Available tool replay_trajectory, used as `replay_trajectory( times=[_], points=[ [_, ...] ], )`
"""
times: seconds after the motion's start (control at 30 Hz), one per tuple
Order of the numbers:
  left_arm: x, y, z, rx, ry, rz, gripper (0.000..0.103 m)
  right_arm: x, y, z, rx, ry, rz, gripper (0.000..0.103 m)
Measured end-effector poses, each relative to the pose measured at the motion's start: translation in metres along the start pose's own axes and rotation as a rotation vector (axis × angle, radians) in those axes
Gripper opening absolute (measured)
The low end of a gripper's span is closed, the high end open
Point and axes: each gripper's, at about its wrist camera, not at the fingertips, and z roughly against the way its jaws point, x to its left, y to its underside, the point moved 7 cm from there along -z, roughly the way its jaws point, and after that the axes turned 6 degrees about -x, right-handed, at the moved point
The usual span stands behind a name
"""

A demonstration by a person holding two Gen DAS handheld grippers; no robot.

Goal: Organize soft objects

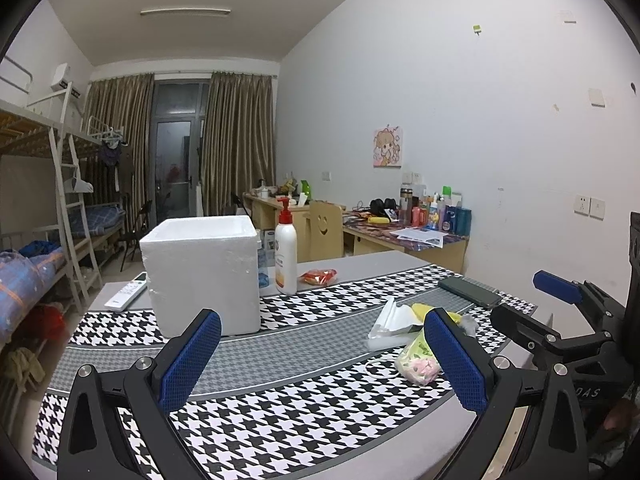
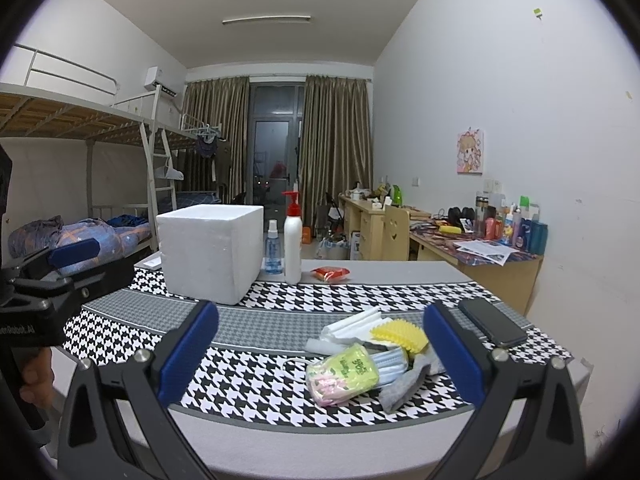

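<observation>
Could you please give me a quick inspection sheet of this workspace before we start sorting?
Surface: table under a houndstooth mat.
Job's things: soft pile at right of mat; foam box behind.
Clutter: pump bottle, spray bottle, red packet, phone, remote.
Grippers: left claw and right claw open, empty.
Cables: nothing seen.
Surroundings: bunk bed, desk.

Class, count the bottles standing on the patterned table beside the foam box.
2. The white pump bottle stands right of the foam box; the small blue spray bottle stands between them. The box may hide others.
</observation>
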Motion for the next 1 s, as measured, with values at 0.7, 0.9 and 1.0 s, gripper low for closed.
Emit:
replay_trajectory(
  times=[0.7,0.9,1.0],
  points=[
    [-0.039,0.002,-0.046,0.090,0.077,-0.047,0.102,-0.050,-0.002,-0.015,0.068,0.055,-0.078,0.103],
    [-0.052,0.007,-0.064,0.125,0.112,-0.064,0.102,-0.062,0.003,-0.023,0.093,0.070,-0.077,0.103],
    [-0.059,0.012,-0.075,0.157,0.132,-0.066,0.102,-0.071,0.005,-0.029,0.112,0.094,-0.082,0.103]
  ],
)
